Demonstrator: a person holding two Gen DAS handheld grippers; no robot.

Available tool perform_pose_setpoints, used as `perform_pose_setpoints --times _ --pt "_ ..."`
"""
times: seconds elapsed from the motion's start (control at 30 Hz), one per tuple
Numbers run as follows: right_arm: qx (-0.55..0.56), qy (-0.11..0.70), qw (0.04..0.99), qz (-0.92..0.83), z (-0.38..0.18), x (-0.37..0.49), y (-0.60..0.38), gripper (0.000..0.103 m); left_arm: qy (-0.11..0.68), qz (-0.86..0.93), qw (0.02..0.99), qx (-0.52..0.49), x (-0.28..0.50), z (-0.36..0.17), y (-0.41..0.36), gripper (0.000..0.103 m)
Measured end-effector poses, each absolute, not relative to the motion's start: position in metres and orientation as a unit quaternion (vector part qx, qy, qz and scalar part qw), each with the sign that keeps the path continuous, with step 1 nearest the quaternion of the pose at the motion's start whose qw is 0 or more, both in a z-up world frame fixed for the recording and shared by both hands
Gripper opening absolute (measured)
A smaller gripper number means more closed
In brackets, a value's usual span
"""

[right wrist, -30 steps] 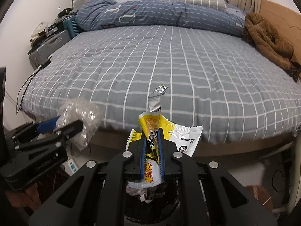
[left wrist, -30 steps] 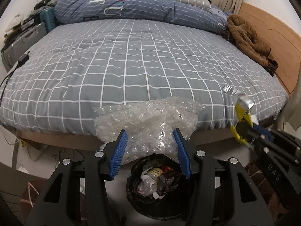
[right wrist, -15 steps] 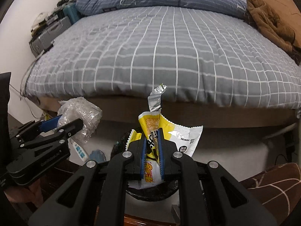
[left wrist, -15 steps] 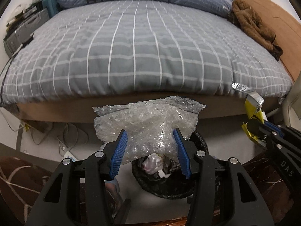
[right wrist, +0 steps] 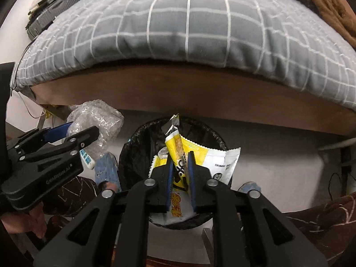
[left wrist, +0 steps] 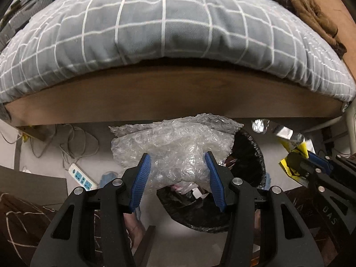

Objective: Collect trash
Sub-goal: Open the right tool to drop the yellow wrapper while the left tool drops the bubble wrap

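Jaws of the right gripper [right wrist: 179, 169] have just been parting around the yellow wrapper [right wrist: 195, 155], now loose above the bin [right wrist: 138, 146] at twelve o'clock; release looks underway; left gripper [left wrist: 178, 173] clamps bubble wrap [left wrist: 173, 142].

Left gripper [left wrist: 178, 158]: pointed steeply downward, its blue-padded fingers [left wrist: 142, 178] held moderately apart and pressing in on both sides of a wad of bubble wrap [left wrist: 175, 149].

Right gripper [right wrist: 180, 155]: pointed steeply downward, parallel to the left gripper and just to its right. Its jaws have just been opening. A yellow snack wrapper [right wrist: 195, 155] stands between the narrowly parted pads.

A hand [right wrist: 24, 224] shows beneath the left gripper at the near left.
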State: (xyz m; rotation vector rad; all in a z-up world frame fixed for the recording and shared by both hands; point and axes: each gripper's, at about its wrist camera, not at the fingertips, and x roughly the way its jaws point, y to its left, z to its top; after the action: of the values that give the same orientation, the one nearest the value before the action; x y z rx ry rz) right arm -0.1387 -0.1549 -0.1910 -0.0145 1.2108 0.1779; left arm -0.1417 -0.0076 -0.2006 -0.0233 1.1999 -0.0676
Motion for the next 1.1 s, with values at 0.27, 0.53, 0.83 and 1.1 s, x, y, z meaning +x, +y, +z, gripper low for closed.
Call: perform_pose_setpoints --times 0.27,0.53,0.83,1.1 --pt "-0.005 0.563 0.824 0.056 -0.194 -0.136 -0.173 0.065 0.573 -0.040 0.819 -0.007 -0.138 -0.213 -0.017 0.050" --pt "-0.019 0.529 0.849 -0.005 -0.173 -0.145 -0.217 0.094 0.571 -0.075 0.817 0.002 -0.131 -0.208 -0.052 0.050" --pt "0.003 0.520 0.853 -0.045 -0.167 -0.153 -0.248 0.095 0.569 -0.098 0.816 0.025 -0.132 -0.211 -0.080 0.054" --pt "-0.004 0.522 0.851 -0.050 -0.171 -0.147 -0.244 0.095 0.567 -0.089 0.818 0.028 -0.133 -0.218 -0.080 0.070"
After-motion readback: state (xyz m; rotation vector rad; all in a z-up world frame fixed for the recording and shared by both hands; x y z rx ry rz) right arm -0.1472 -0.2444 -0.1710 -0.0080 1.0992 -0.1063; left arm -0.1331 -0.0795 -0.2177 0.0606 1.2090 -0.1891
